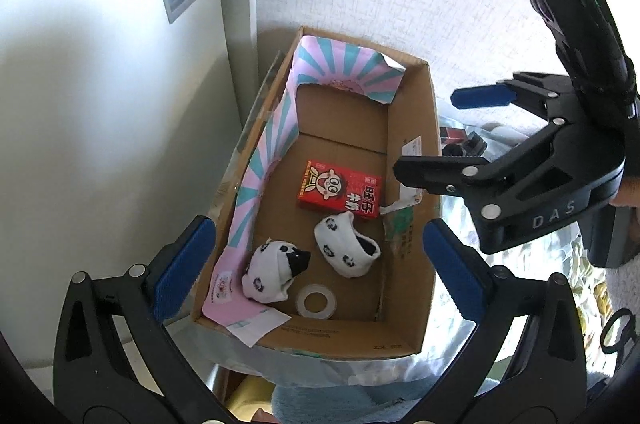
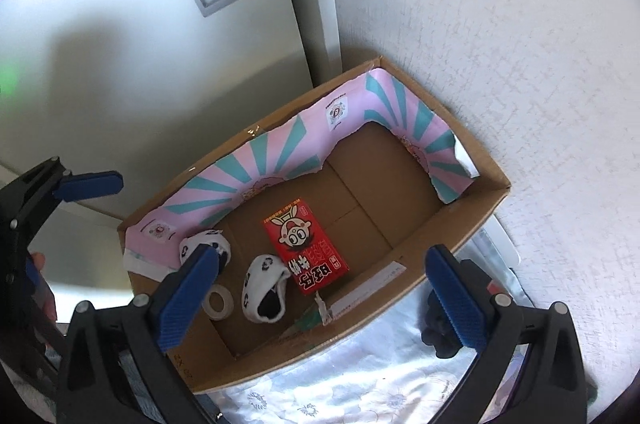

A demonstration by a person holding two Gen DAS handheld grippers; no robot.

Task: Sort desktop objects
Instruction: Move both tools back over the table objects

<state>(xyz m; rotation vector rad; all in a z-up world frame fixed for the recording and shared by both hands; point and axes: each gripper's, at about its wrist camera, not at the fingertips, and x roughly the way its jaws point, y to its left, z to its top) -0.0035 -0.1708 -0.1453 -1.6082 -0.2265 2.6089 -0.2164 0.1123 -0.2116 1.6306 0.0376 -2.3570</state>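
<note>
Inside the cardboard box [image 1: 412, 128], against the wall, I find the sorted items grouped at its near end: red snack carton [image 1: 340, 194], two rolled panda-print socks [image 1: 347, 244], a tape roll [image 1: 317, 301]. I hold both the left gripper [image 1: 316, 264] and right gripper [image 2: 324, 288] above the box, fingers spread wide and empty, judged clear after depositing. Only the right view shows the floral cloth [image 2: 340, 392] beneath the box; only the left view shows clutter right of it.

Red carton [image 1: 339, 194], panda-print socks [image 1: 347, 244]
</note>
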